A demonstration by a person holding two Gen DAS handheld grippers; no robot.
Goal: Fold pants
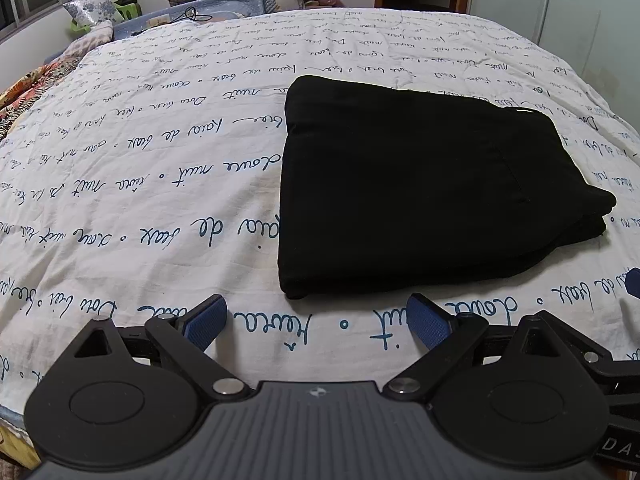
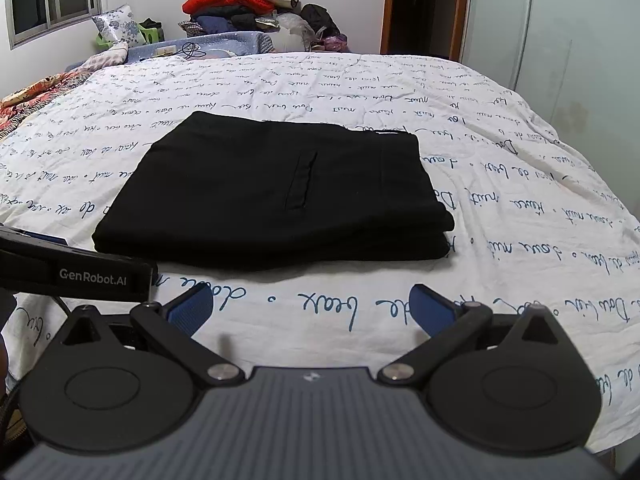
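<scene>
The black pants [image 1: 420,188] lie folded into a compact rectangle on the white bedspread with blue script [image 1: 140,200]. In the right wrist view the pants [image 2: 276,196] show stacked layers and a pocket slit on top. My left gripper [image 1: 320,320] is open and empty, just short of the pants' near edge. My right gripper [image 2: 312,308] is open and empty, also a little short of the near edge. The left gripper's body [image 2: 76,272] shows at the left of the right wrist view.
A pile of clothes [image 2: 240,4] and a patterned pillow [image 2: 116,24] sit beyond the far end of the bed. A floral blanket [image 1: 28,92] lies at the left edge. A wardrobe [image 2: 560,40] stands at the right.
</scene>
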